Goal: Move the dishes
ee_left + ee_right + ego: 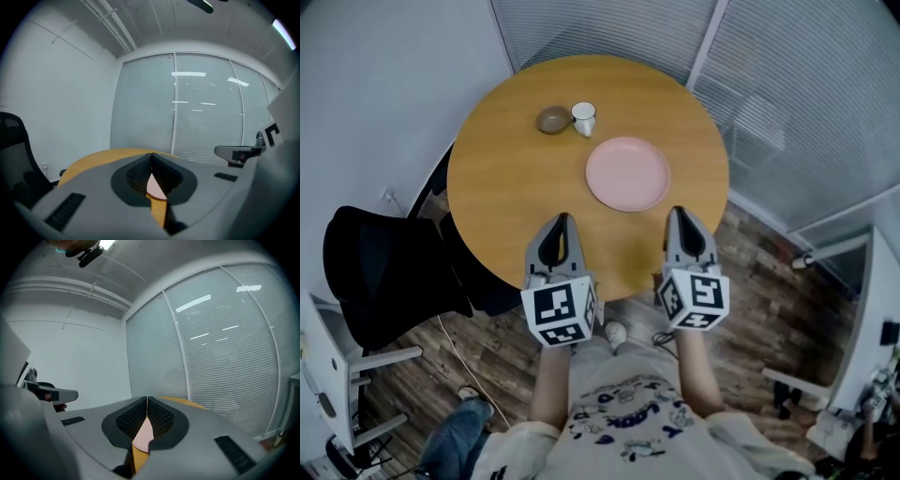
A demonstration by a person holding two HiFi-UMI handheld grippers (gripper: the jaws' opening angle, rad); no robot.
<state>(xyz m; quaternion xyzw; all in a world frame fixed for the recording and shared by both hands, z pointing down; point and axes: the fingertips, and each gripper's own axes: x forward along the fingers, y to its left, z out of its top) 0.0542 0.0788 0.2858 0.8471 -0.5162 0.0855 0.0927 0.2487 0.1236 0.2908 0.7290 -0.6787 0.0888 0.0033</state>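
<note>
The person is holding both tools over the near edge of the round wooden counter (506, 178), side by side and well apart. The left tool (563, 223) is showing its jaws meeting at the tips with nothing between them, and the right tool (679, 216) is likewise closed tight and empty. Neither one is touching a dish.

The pink plate (627, 173) is lying flat near the middle of the counter, ahead of the gap between the two tools and somewhat nearer the right one. Farther back, the brown bowl (552, 120) and the white cup (583, 117) are sitting just beside each other (whether they are touching is too fine to tell from here).

The step in hand looks like the approach to the first dish, most likely the plate, as it is the closest. To do it well, the jaws should be opening before the tips get to the rim, not at it, since closed tips would only be shoving the plate across the wood. The plate is shallow and its lip is sitting low, so the tool should be coming in low and close to level, with one jaw sliding under the near rim and the other coming down on top. The second tool could be taking the opposite rim so that the plate is not tipping as it rises.
</note>
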